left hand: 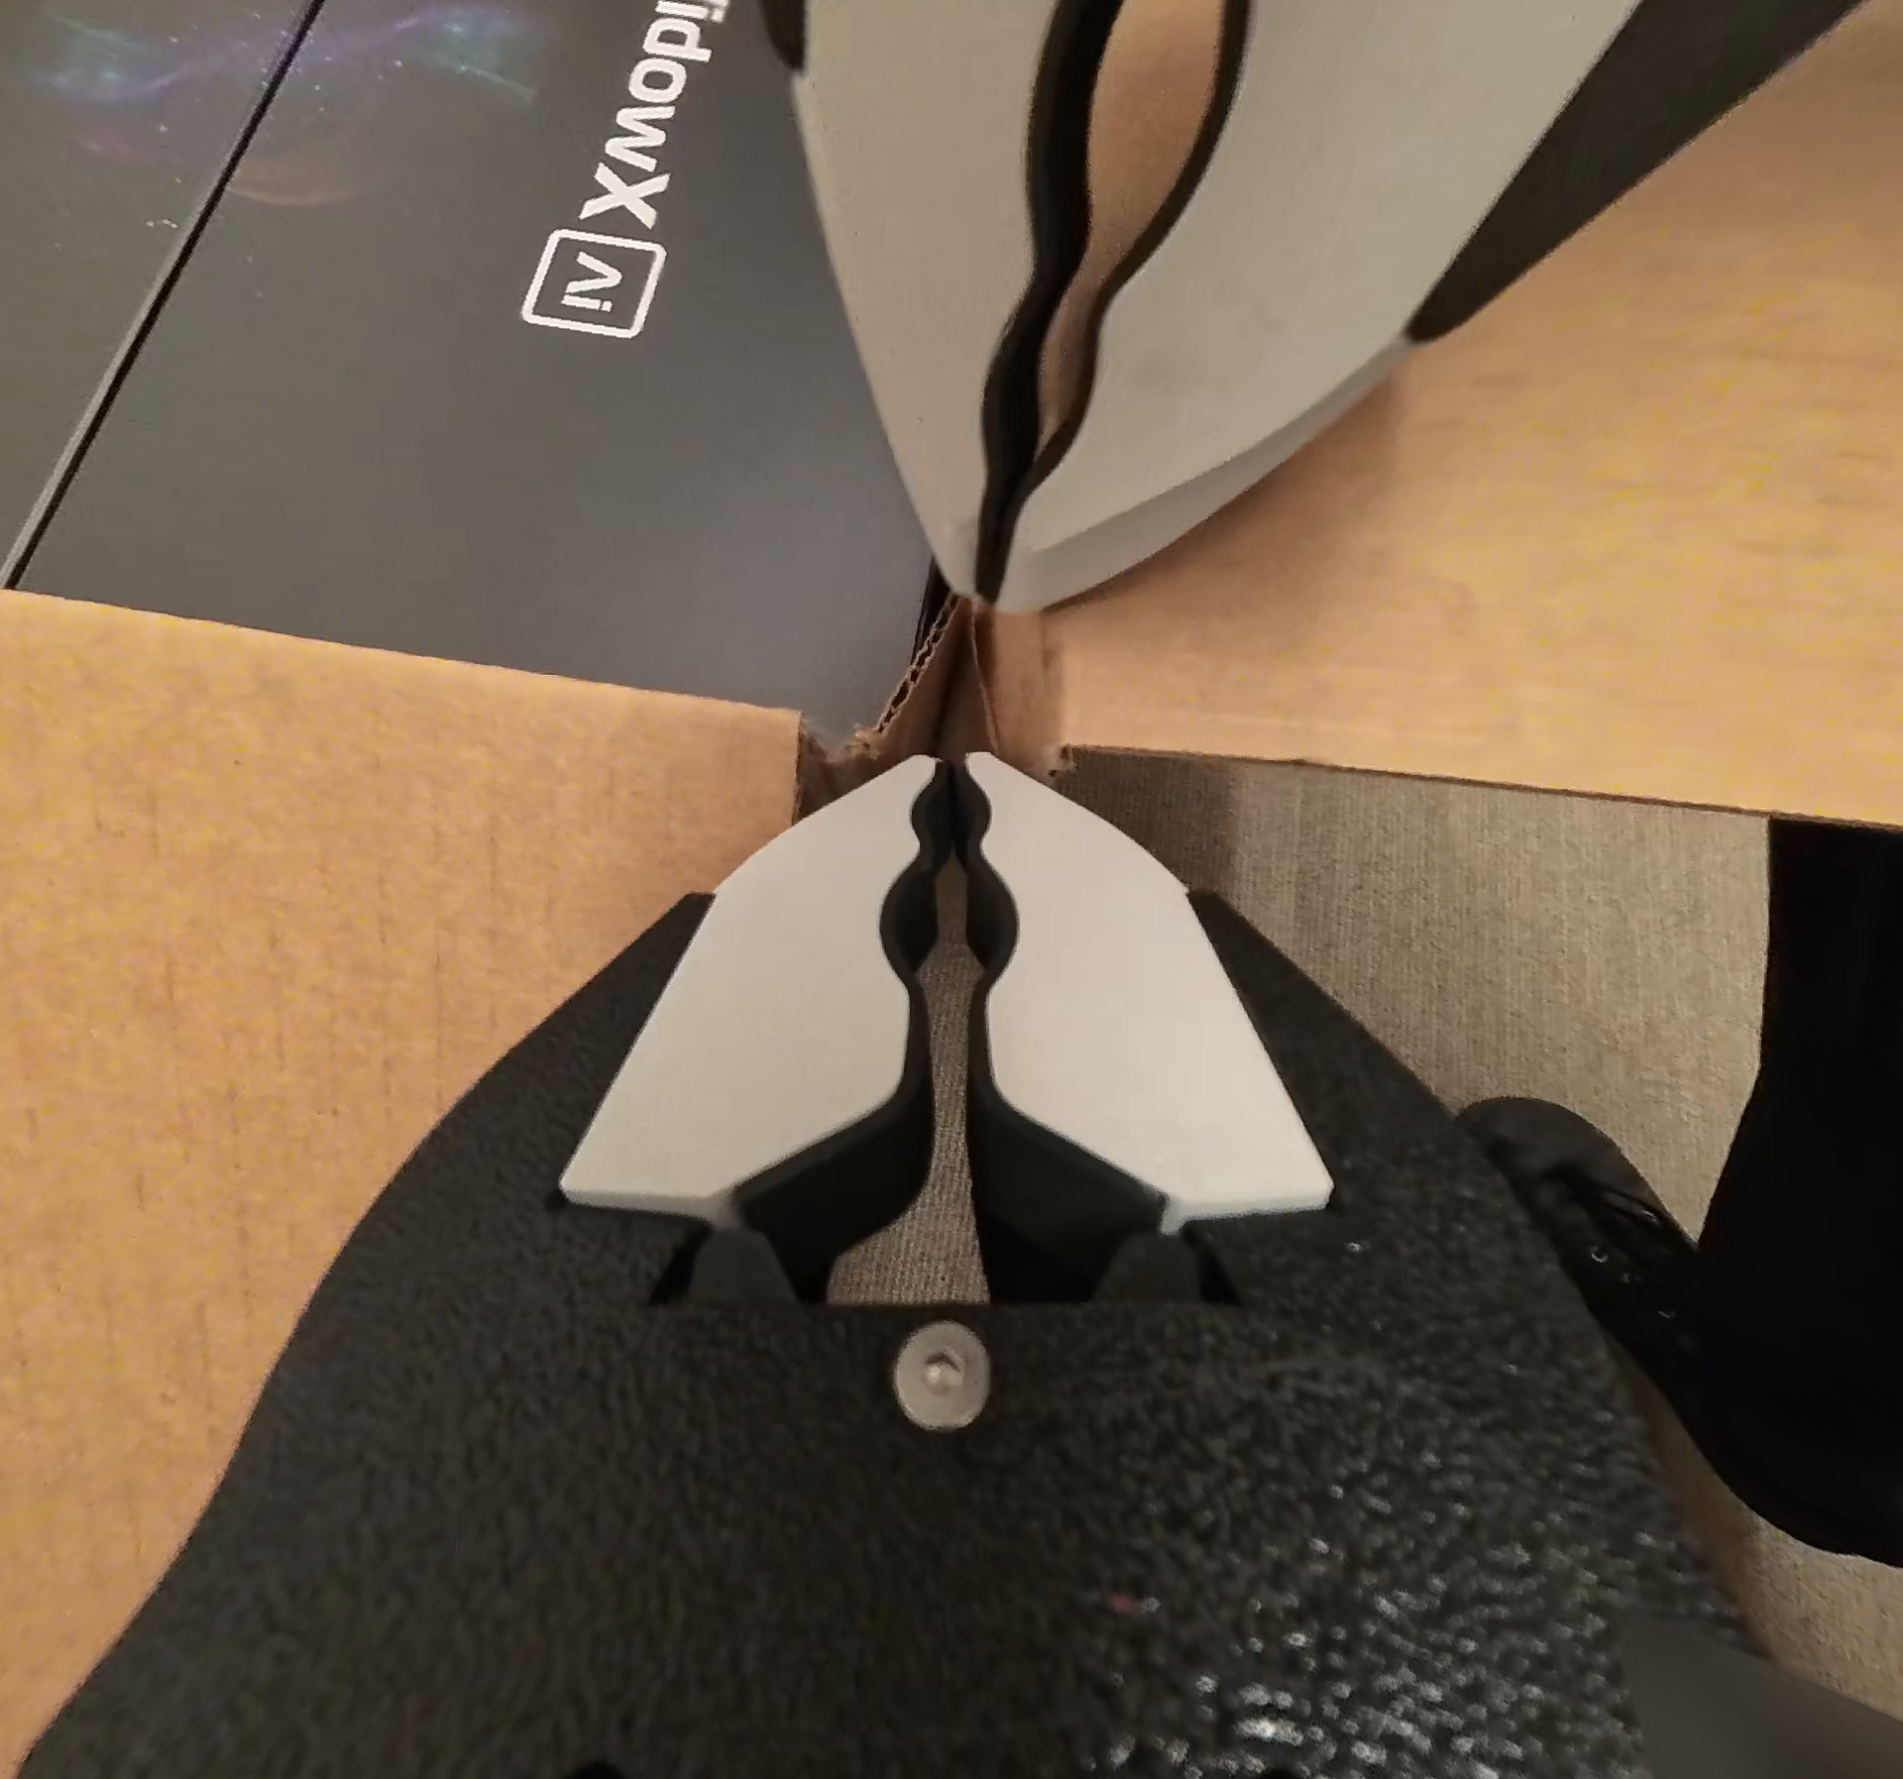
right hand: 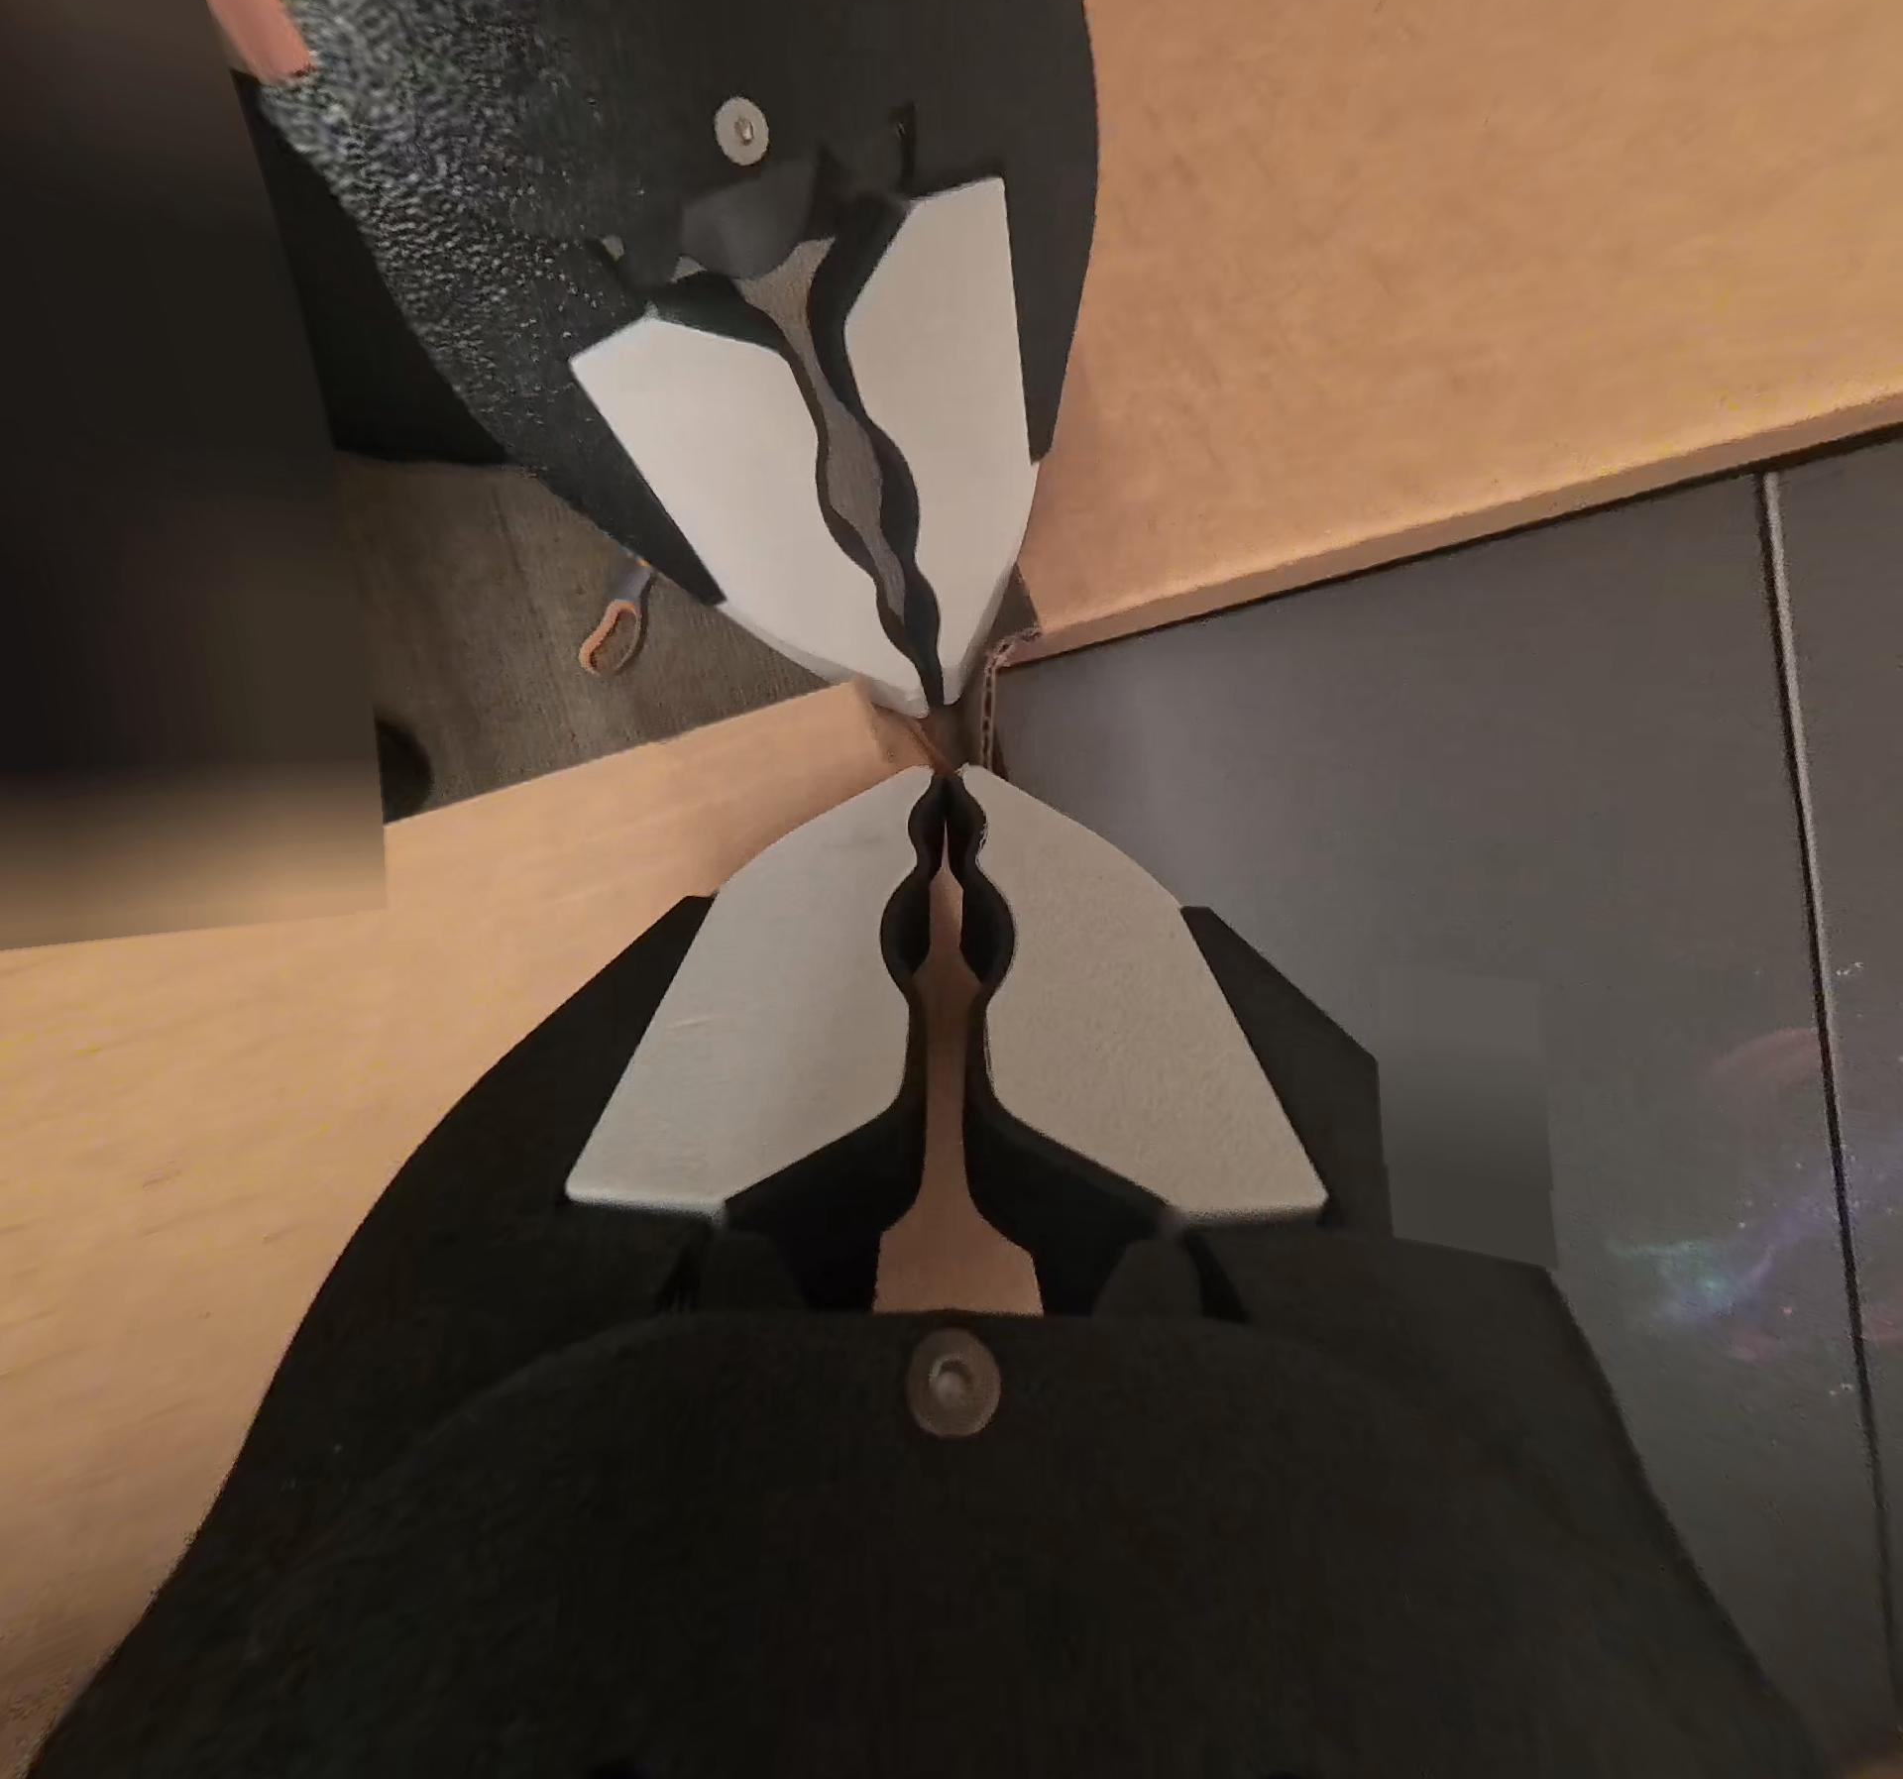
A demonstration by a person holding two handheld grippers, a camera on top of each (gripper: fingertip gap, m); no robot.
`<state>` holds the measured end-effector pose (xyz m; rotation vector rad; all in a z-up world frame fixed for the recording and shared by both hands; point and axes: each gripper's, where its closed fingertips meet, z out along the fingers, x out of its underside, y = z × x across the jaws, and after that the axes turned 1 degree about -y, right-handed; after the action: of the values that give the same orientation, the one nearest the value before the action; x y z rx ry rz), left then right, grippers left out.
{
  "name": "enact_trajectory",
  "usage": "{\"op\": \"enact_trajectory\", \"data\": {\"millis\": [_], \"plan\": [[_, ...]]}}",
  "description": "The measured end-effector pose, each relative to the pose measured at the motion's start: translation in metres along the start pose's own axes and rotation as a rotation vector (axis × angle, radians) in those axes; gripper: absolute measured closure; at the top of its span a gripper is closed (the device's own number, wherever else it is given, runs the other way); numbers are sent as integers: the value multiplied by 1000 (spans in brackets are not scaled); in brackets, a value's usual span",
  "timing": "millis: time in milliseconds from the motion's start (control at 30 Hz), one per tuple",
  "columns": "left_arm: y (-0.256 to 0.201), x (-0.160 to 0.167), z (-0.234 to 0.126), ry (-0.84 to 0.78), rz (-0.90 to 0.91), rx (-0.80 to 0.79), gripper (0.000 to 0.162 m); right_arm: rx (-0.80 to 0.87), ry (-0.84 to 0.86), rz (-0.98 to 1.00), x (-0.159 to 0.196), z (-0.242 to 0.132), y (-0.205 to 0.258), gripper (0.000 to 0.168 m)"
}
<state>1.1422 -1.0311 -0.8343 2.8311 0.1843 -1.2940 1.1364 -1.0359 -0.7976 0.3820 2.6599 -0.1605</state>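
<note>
cardboard is filling most of both views: a large brown corrugated cardboard box (left hand: 309, 906) is lying open, its flaps spreading outward over grey carpet (left hand: 1442, 906). inside it, flat dark rectangular boxes with white print and faint coloured swirls (left hand: 463, 391) are lying side by side, their tops sitting just below the rim.

both tools are meeting at one corner of the cardboard box (left hand: 968, 679), where two flaps are parting and the torn corrugated edge is showing. the left gripper (left hand: 953, 782), black-bodied with pale grey fingers and wavy black pads, is reaching in from outside the box over the carpet, its tips resting right against that corner. its jaws are clenched, the pads meeting at the tips. whether a sliver of cardboard is caught between them cannot be told, since the tips are hiding the spot.

the right gripper (right hand: 945, 782), of the same build, is coming at the corner from the opposite side, over a flap. its jaws are likewise pressed together at the tips, and a grip on the card cannot be told here either. the two sets of tips are sitting just beside each other, the corner crease between them.

a small grey and orange object (right hand: 613, 638) is lying on the carpet, well apart from the box.
</note>
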Motion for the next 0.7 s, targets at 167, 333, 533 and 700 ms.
{"op": "enact_trajectory", "data": {"millis": [167,333,533,700], "plan": [[-1,0,0,-13,7,8,162,-82,68,-54,-1,11,-1,168],[-3,1,1,-23,22,10,162,-162,107,-73,2,19,3,168],[-2,1,2,-68,14,-12,162,-167,137,-87,5,25,3,168],[0,1,1,-92,-11,-33,162,-179,178,-88,6,28,2,168]]}}
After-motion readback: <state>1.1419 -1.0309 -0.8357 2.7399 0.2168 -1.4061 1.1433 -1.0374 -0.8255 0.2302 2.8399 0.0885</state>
